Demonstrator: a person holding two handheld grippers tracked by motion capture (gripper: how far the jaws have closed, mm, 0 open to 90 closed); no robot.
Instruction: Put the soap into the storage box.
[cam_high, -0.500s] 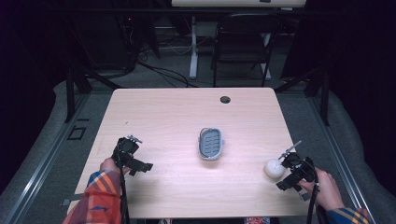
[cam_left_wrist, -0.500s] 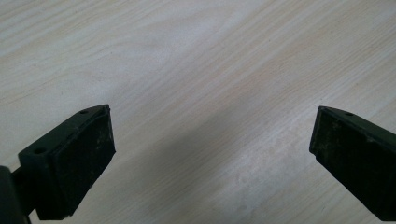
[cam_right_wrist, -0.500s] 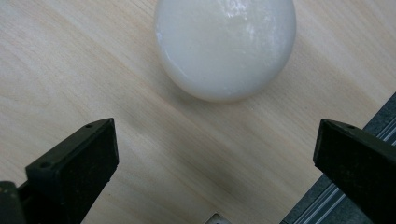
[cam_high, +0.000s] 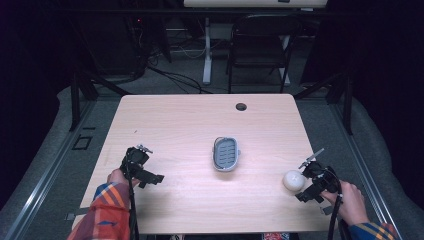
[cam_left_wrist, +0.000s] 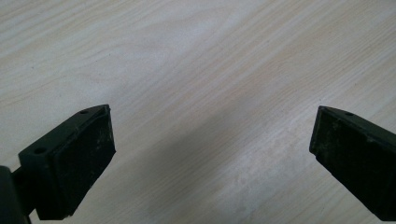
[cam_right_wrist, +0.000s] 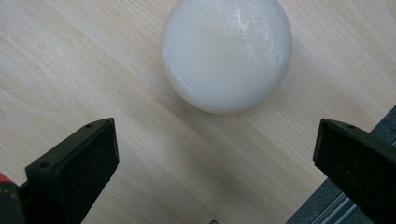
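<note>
From the high view, I have the white ball (cam_high: 293, 180) sitting on the table (cam_high: 190, 125) near its right edge, toward the front right corner. My right gripper (cam_high: 311, 183) is just beside it, on the side toward that corner. The left gripper (cam_high: 141, 165) waits near the front left corner, well apart from everything. A grey oval dish (cam_high: 226, 153) with slots in its floor lies near the middle of the table, empty as far as I can see.

In the left gripper view, the jaws stand wide apart over bare wood, nothing between them. I would leave that hand parked.

In the right gripper view, the jaws are also spread wide, and the ball (cam_right_wrist: 227, 53) lies ahead of them, beyond the pads (cam_right_wrist: 86, 161), not yet between them. It sits about centred on the gap, slightly toward the left pad. The table's edge shows at the lower right.

I judge the step in hand to be picking up the ball. To do it well I would push the gripper forward until the pads flank the ball's widest part, keep them low over the wood, and close slowly and evenly. A smooth round thing will squirt out if pinched above or behind its middle, and the nearby edge leaves little room for a roll.
</note>
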